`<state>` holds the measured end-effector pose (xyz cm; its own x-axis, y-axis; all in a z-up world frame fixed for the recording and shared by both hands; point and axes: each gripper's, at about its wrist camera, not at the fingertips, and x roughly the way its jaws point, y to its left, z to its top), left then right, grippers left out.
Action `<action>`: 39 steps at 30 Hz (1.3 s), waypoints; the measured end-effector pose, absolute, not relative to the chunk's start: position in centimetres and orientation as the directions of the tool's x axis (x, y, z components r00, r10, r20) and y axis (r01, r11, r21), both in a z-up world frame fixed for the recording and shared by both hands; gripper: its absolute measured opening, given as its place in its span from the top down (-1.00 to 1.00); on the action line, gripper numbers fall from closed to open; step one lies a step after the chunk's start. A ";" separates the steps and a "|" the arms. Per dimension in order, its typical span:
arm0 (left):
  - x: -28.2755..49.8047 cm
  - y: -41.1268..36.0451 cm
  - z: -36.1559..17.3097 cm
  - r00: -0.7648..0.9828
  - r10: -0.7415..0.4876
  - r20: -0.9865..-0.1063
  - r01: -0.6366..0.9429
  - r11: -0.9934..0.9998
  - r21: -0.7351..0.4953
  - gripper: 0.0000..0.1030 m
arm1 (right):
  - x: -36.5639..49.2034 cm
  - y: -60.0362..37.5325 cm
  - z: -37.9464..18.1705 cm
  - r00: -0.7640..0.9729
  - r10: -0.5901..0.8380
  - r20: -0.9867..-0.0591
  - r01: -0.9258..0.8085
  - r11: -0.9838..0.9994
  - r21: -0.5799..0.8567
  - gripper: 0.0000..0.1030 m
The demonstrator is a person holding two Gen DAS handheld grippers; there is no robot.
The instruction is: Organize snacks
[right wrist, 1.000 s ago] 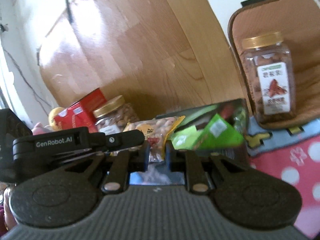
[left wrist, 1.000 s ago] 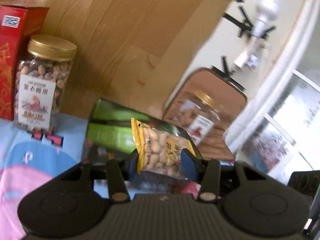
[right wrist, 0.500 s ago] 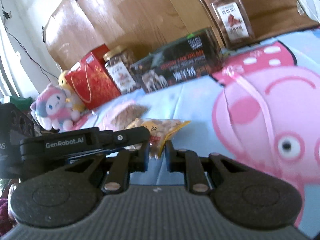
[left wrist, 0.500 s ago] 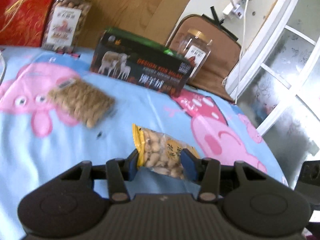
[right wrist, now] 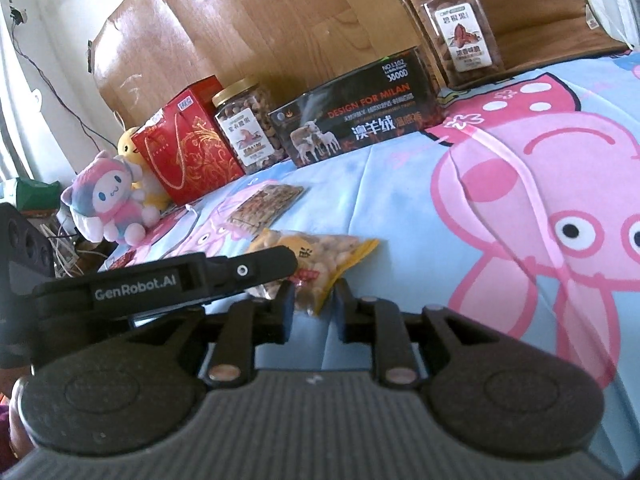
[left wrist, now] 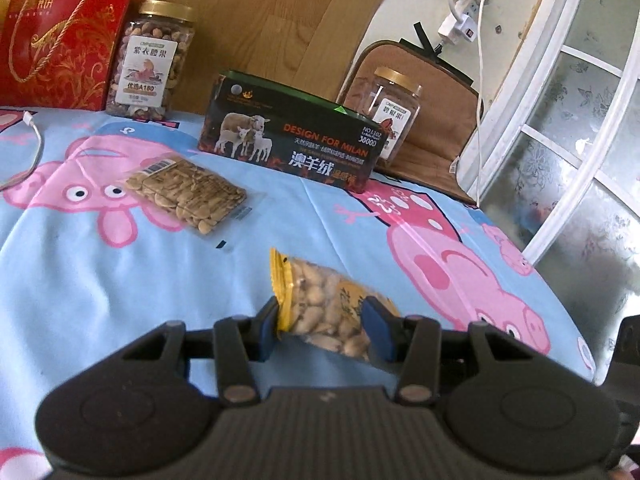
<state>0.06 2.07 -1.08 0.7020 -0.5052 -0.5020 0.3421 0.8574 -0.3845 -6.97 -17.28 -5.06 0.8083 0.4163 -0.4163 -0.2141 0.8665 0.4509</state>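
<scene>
A yellow-edged packet of nuts (left wrist: 324,308) sits low over the blue cartoon-pig sheet (left wrist: 80,280). My left gripper (left wrist: 323,330) is shut on it, a blue pad on each side. In the right wrist view the same packet (right wrist: 320,252) lies crosswise, with its yellow end between the fingers of my right gripper (right wrist: 314,308). Those jaws are opening and a gap shows beside the right finger. The left tool's black housing (right wrist: 160,284) crosses this view and hides part of the packet. A clear packet of seeds (left wrist: 186,196) lies flat on the sheet farther back.
Along the wooden headboard stand a red gift bag (left wrist: 60,36), a gold-lidded nut jar (left wrist: 150,60), a black box with sheep (left wrist: 292,140) and a second jar (left wrist: 394,116) on a brown cushion. Plush toys (right wrist: 108,204) sit far left. A white cable (left wrist: 36,148) lies nearby.
Both grippers have come back and down from over the black box to low over the sheet, carrying the nut packet. The right jaws stand slightly wider than before.
</scene>
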 end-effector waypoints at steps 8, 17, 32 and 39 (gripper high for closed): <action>-0.4 2.5 -1.4 0.709 -0.511 -0.486 0.342 0.852 -0.396 0.14 | -7.3 -17.1 -5.2 0.821 0.410 -0.398 -0.226 0.873 0.433 0.45; -0.7 3.0 -1.7 0.710 -0.524 -0.470 0.346 0.841 -0.415 0.14 | -7.7 -16.9 -5.3 0.825 0.413 -0.385 -0.234 0.871 0.432 0.33; -1.2 4.8 -1.8 0.716 -0.534 -0.449 0.346 0.831 -0.436 0.07 | -8.8 -16.2 -4.7 0.876 0.324 -0.359 -0.190 0.914 0.359 -0.64; -0.8 5.8 -2.2 0.697 -0.575 -0.428 0.349 0.794 -0.498 0.08 | -8.2 -15.2 -5.1 0.869 0.320 -0.377 -0.210 0.929 0.306 -0.67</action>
